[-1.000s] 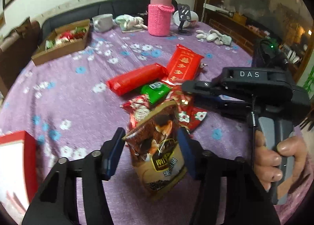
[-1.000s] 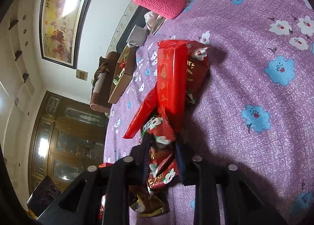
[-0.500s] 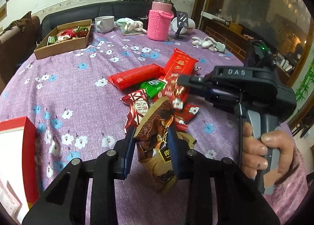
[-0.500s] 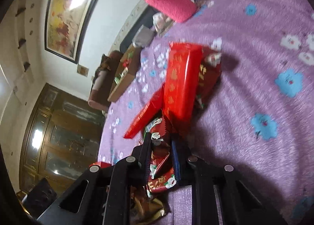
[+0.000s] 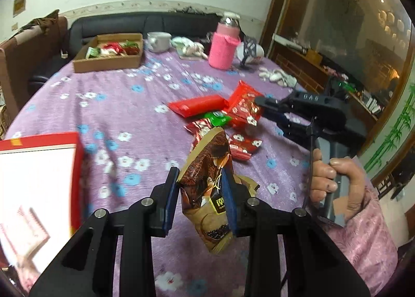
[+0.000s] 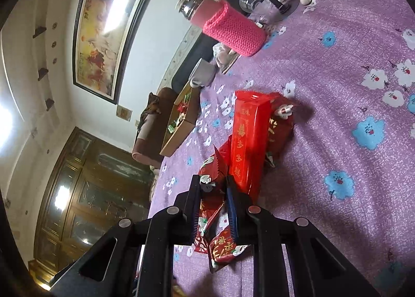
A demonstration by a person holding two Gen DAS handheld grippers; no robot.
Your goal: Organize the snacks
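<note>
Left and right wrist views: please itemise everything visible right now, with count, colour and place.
brown snack pouch: 1, brown, clamped in left gripper
flowered red packet: 1, red, clamped in right gripper
long red packs: 2, red, mid-table
green packet: 1, green, in the pile
cardboard tray: 1, brown, far left, holds snacks
red-and-white box: 1, near left
bottle: 1, pink knit sleeve, far side
mug: 1, grey-white, beside tray
tablecloth: purple, floral
right hand: 1, on handle
</note>
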